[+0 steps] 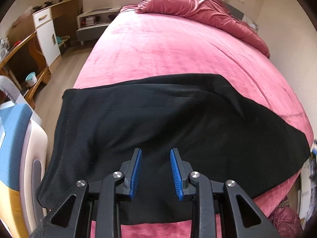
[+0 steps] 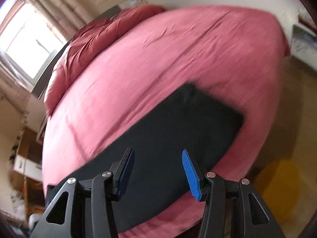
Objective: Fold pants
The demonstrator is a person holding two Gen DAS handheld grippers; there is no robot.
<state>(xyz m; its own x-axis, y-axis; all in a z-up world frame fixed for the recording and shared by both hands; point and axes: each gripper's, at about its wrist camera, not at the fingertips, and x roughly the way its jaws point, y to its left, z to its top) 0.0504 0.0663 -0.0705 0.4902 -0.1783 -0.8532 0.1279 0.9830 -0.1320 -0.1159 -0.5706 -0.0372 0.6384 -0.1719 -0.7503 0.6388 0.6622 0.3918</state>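
The black pants (image 1: 158, 115) lie flat across the near part of the pink bed (image 1: 178, 49), with a stitched edge (image 1: 65, 129) at the left hanging toward the bedside. My left gripper (image 1: 156, 150) hovers over their near half, blue pads apart, nothing between them. In the blurred, tilted right wrist view the pants (image 2: 178, 123) show as a dark slab near the edge of the bed (image 2: 178, 49). Above them my right gripper (image 2: 157, 150) stands open and empty. I cannot tell whether either gripper touches the cloth.
A crumpled dark red duvet (image 1: 208, 11) lies at the bed's head. On the left are a bedside table (image 1: 93, 22), a white cabinet (image 1: 46, 33) and a wooden desk (image 1: 23, 55). A blue and white object (image 1: 15, 138) stands close by the bed's left side. A window (image 2: 29, 45) is beyond the head.
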